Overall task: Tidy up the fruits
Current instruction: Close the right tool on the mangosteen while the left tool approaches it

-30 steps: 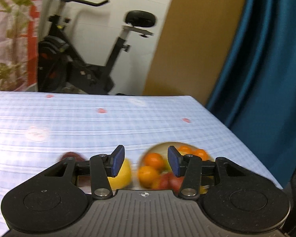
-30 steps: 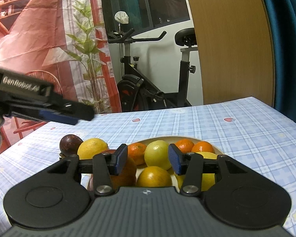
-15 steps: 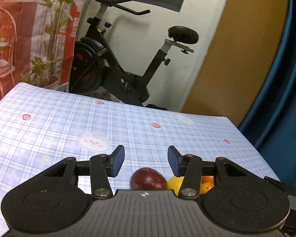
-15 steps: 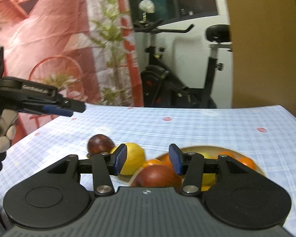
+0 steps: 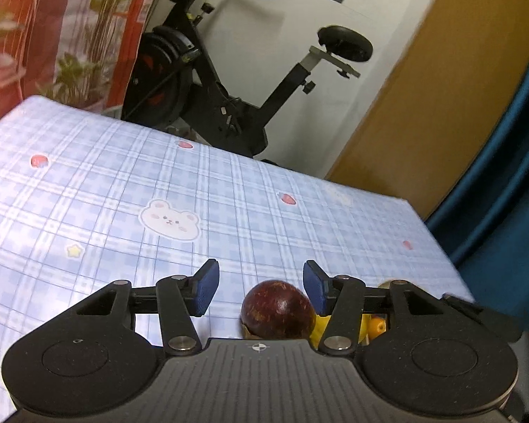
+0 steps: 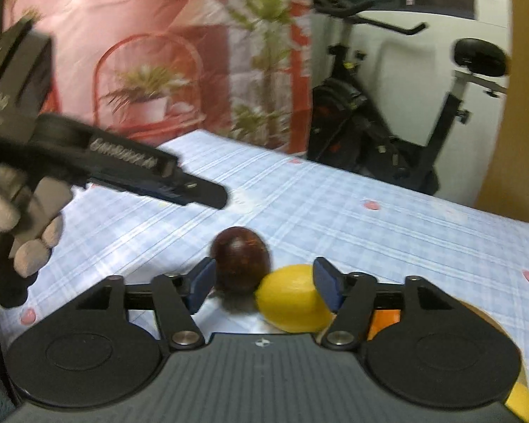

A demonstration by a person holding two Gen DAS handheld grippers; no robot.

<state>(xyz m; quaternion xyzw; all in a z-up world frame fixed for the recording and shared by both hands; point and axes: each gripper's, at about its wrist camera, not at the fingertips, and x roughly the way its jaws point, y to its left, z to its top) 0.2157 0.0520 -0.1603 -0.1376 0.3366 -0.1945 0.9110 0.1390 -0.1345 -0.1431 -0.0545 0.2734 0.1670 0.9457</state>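
On the blue checked surface (image 5: 130, 190) lies a dark purple-brown fruit (image 5: 278, 308), and my left tongs (image 5: 261, 287) hang just above it with the jaws apart; they have just been opening, and the fruit sits low between them, closer to the right-hand pad, with neither pad pressing on it. From my right wrist view that same dark fruit (image 6: 240, 259) rests on the cloth touching a yellow lemon (image 6: 292, 299) beside it. My right tongs (image 6: 266, 285) have also just been opening and stand spread, the two fruits showing in the gap, nothing gripped. Behind the right-hand finger I glimpse something orange (image 6: 384, 319) and a tan bowl rim (image 6: 483, 313), and more yellow at the lower right edge. At the left of that view my gloved left hand (image 6: 24, 225) holds the other tongs out over the cloth. Beyond the surface stands an exercise bike (image 5: 229, 81) against the white wall.
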